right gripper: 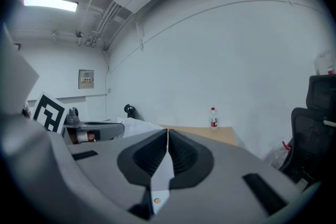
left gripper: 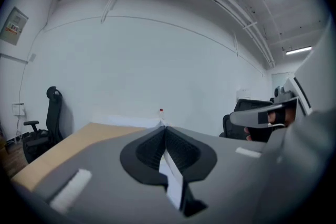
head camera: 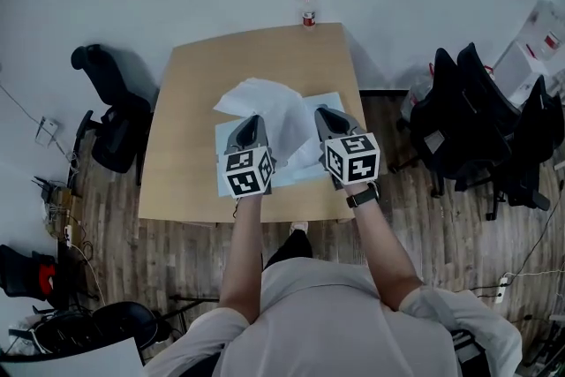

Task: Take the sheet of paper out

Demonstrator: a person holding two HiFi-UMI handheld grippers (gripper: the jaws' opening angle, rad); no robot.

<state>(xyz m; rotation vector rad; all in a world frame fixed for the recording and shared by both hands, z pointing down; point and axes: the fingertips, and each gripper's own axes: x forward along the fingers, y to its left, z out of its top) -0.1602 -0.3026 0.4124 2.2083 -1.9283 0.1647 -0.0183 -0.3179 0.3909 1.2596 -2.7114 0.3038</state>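
Observation:
A white sheet of paper (head camera: 269, 106) billows up above a pale blue folder (head camera: 334, 101) that lies on the wooden table (head camera: 190, 110). My left gripper (head camera: 254, 120) is shut on the sheet's near edge; in the left gripper view a thin white strip of paper (left gripper: 173, 178) runs between the closed jaws (left gripper: 165, 131). My right gripper (head camera: 325, 113) is beside it at the folder's right part. Its jaws (right gripper: 167, 134) are shut on a thin pale flap (right gripper: 160, 183) with a small round stud, seemingly the folder's edge. Both grippers are held up and nearly level.
A small bottle (head camera: 308, 11) with a red cap stands at the table's far edge. Black office chairs stand at the left (head camera: 115, 115) and the right (head camera: 477, 128). A white wall lies beyond the table. The person's legs are at the near edge.

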